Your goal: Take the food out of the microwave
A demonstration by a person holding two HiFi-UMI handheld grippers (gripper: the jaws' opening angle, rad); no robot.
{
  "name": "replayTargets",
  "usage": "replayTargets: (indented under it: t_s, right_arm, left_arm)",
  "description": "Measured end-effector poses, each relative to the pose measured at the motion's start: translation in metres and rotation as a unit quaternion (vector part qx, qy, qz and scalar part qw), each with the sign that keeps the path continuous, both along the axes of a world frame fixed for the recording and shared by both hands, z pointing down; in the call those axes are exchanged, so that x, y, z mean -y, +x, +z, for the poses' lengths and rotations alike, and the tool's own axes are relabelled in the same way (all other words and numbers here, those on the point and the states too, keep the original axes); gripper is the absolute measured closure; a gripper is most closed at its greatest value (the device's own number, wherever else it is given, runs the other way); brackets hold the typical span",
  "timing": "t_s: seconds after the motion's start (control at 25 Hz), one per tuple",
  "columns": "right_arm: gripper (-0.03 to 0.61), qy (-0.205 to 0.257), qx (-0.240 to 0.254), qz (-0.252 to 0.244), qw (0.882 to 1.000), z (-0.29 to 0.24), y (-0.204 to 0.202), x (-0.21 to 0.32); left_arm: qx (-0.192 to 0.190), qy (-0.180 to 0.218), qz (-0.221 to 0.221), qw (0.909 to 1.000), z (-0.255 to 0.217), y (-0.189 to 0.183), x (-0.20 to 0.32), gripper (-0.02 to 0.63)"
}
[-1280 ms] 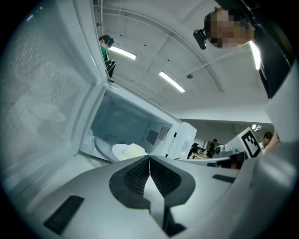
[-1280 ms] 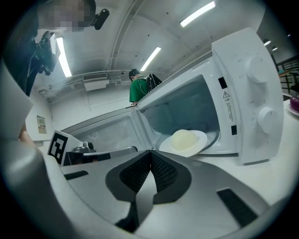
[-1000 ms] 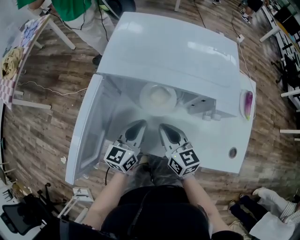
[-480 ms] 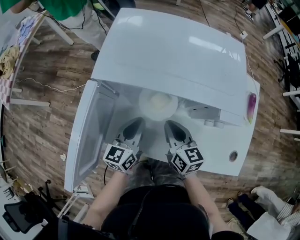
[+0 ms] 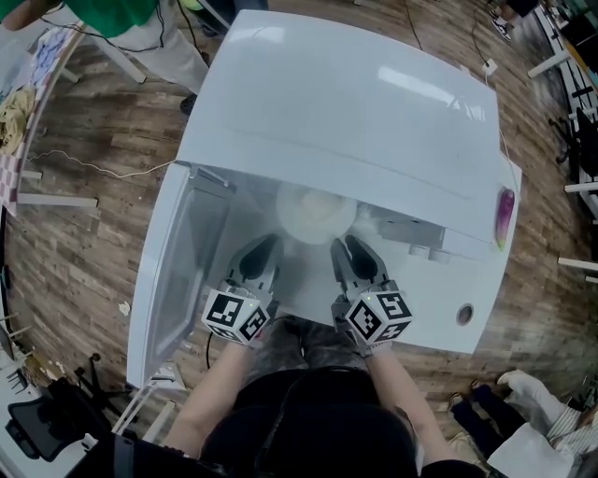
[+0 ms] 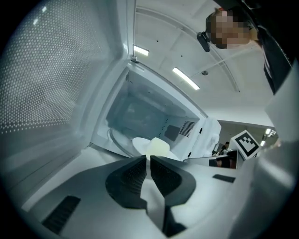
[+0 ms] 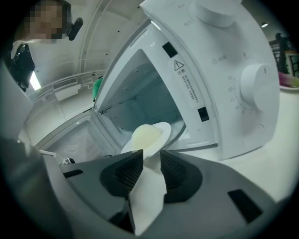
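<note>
A white plate [image 5: 291, 220] with a pale yellow mound of food [image 5: 318, 207] sits inside the white microwave [image 5: 355, 103], whose door [image 5: 177, 271] hangs open to the left. My left gripper [image 5: 263, 246] is shut and empty at the cavity mouth; in its own view the plate [image 6: 139, 144] and the food [image 6: 158, 148] lie just beyond the gripper [image 6: 148, 158]. My right gripper [image 5: 351, 248] holds its jaws narrowly apart with nothing between them. In its view the food [image 7: 144, 137] and the plate [image 7: 162, 130] sit right past the gripper [image 7: 151, 153].
The microwave stands on a white table [image 5: 439, 313]. Its control panel with round knobs [image 7: 254, 86] is on the right. A purple item [image 5: 505, 207] lies at the table's right edge. A person in green [image 5: 103, 14] stands at the far left, beside another table.
Both grippers have moved forward towards the plate at the microwave's mouth. The right gripper has rolled a little. The plate has not moved.
</note>
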State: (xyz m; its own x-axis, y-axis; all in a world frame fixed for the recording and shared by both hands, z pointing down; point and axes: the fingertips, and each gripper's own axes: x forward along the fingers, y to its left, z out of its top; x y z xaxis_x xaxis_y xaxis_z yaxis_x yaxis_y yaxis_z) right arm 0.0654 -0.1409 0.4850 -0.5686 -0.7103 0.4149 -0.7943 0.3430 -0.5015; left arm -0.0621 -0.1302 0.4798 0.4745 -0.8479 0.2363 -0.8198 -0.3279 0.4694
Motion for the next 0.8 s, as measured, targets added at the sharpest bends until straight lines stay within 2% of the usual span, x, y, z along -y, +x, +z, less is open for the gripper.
replayTargets:
  t_s: [0.44, 0.8]
  right_arm:
    - [0.459, -0.051, 0.077, 0.034, 0.995, 0.002, -0.005, 0.014]
    - [0.46, -0.067, 0.075, 0.043, 0.994, 0.001, -0.005, 0.019]
  left_arm:
    - [-0.005, -0.01, -0.016, 0.9998, 0.002, -0.004, 0.006, 0.6]
    - [-0.006, -0.015, -0.016, 0.9997, 0.002, -0.004, 0.004, 0.6]
